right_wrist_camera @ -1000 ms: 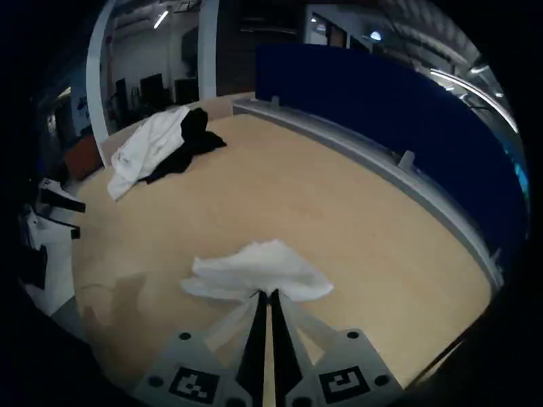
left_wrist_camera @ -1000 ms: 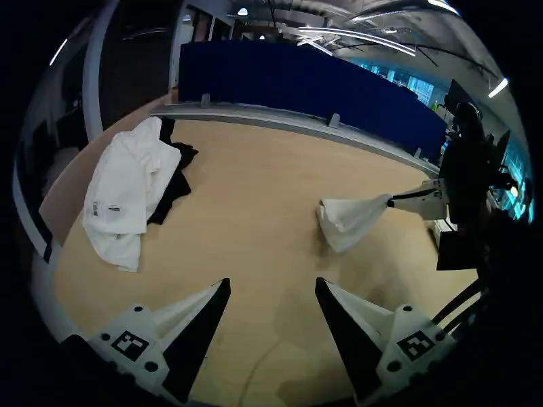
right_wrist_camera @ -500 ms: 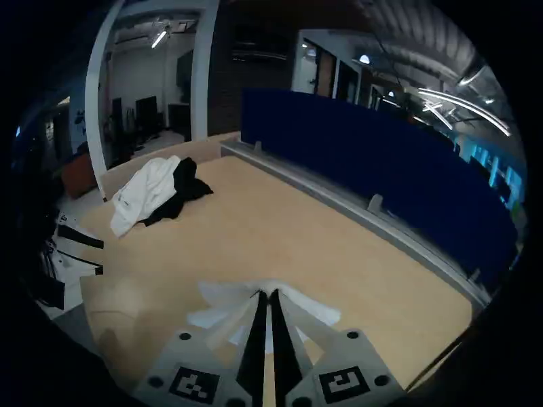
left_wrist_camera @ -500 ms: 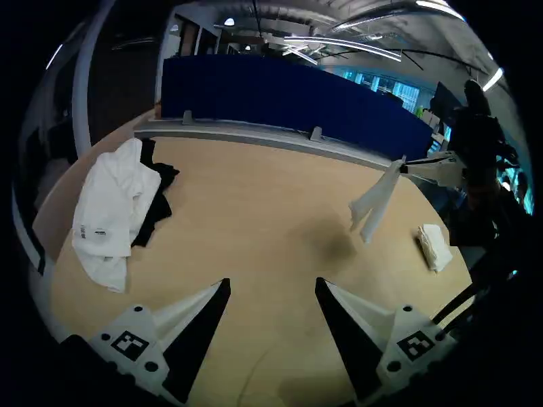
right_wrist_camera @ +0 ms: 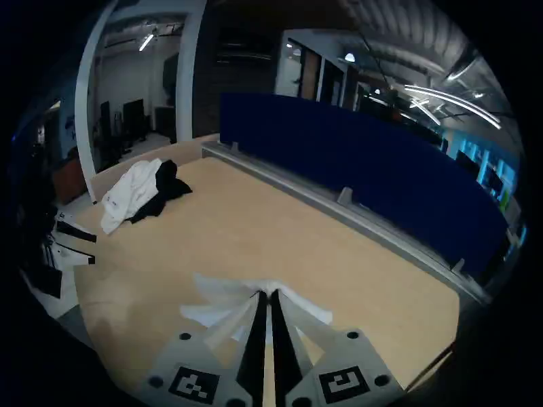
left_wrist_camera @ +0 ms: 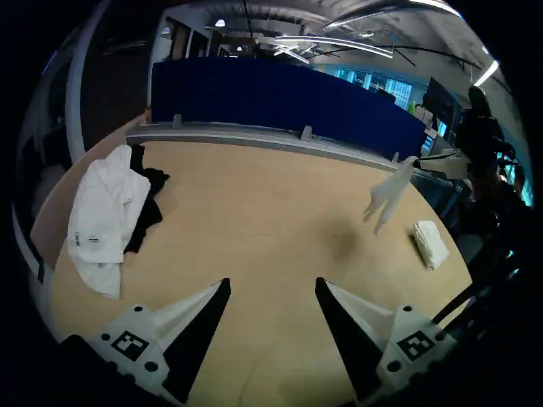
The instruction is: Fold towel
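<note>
Right gripper (right_wrist_camera: 266, 296) fingers pinched tight on the towel (left_wrist_camera: 388, 195), which dangles clear above the worktop (left_wrist_camera: 271, 203). Left gripper (left_wrist_camera: 271, 281) fingers spread wide, nothing btwn them. Folded cloth (left_wrist_camera: 429, 244) lies near worktop edge, clothes pile (left_wrist_camera: 102, 210) opp. side.

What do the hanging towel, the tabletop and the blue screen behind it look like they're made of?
The towel: soft white matte cloth, hanging limp in folds from the right gripper. The tabletop: pale wood or wood-look laminate, smooth, faint sheen. The blue screen: probably a fabric-covered panel, flat matte; too far to be sure.
</note>
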